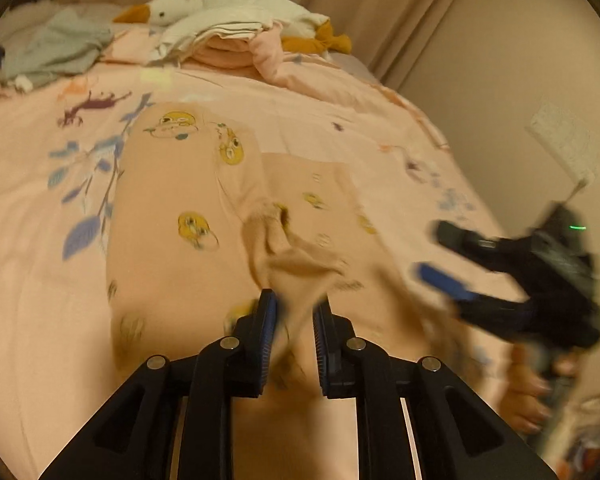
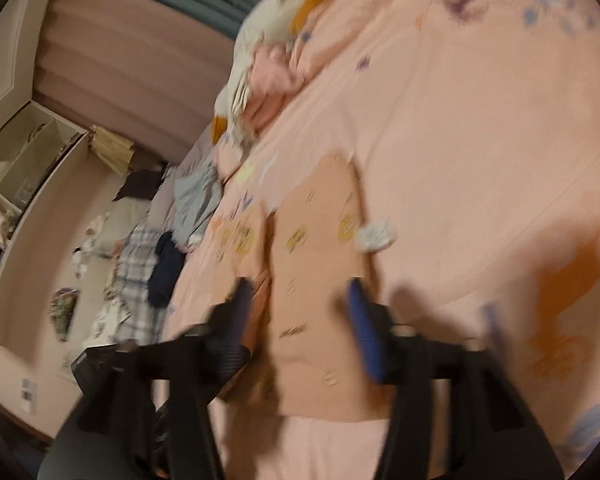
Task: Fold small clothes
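A peach garment printed with yellow cartoon figures lies spread on the pink bed sheet. One bunched end of it rises toward my left gripper. Its jaws stand a little apart, and a strip of the cloth runs loosely between the blue pads. My right gripper hovers at the right, open and empty, held by a hand. In the right wrist view the right gripper is blurred and spread wide above the garment, which has a white tag at its edge.
A plush goose, a stack of folded clothes and a grey garment lie at the bed's far end. A wall runs close on the right. Plaid and dark clothes line the bed's edge, with shelves beyond.
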A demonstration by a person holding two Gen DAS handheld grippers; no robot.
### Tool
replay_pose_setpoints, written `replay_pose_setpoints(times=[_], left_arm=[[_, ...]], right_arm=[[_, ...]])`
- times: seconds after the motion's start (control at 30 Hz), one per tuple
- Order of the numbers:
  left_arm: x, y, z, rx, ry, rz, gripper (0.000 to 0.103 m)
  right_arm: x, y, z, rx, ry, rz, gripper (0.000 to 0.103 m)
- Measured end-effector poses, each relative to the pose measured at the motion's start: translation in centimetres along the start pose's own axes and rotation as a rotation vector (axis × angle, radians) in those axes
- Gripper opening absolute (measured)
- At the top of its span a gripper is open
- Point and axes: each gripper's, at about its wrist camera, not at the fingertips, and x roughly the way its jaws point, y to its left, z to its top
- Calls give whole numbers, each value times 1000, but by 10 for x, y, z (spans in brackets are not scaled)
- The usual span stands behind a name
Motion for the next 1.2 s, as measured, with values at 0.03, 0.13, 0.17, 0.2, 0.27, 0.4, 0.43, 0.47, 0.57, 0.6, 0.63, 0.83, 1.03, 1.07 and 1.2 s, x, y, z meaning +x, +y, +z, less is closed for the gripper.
replay_pose_setpoints(times=[0.03,0.13,0.17,0.2,0.27,0.4,0.43,0.47,0.57,0.6,0.63,0.83,1.03,1.07,1.2], left_arm=[[-7,1,-4,6,-3,3,25],[-21,5,-18,43,-15,68,47],[-23,5,-22,50,-16,86,47],[-24,7,-25,61,-13,101,47],[-23,11,-27,82,5,137,47],[-20,25,-31,52,59,139,47],[-19,28,-32,45,78,128,48],[-19,29,-33,51,89,130,48],[-19,34,-37,42,121,128,48],[-17,38,-36,23,128,113,48],[-16,41,-35,8,130,100,48],[-10,50,-30,-38,113,53,49],[-5,46,-32,-38,56,91,49],[-5,45,-33,-36,50,98,49],[-6,45,-35,-65,15,106,49]], right_arm=[[8,2,-2,4,42,32,60],[34,10,-9,28,122,72,61],[41,12,-10,34,139,81,61],[48,14,-12,41,155,87,61],[63,21,-14,32,176,54,61],[86,38,-12,-18,213,32,61],[91,38,-10,-16,230,38,61],[96,39,-8,-20,241,32,61],[112,46,-6,-66,262,1,61],[117,46,-4,-59,263,-2,61],[121,46,-2,-40,260,8,61],[145,56,-10,-68,290,47,32],[134,51,-6,-48,213,44,12],[127,52,-3,-42,195,67,11],[105,57,2,-64,138,128,11]])
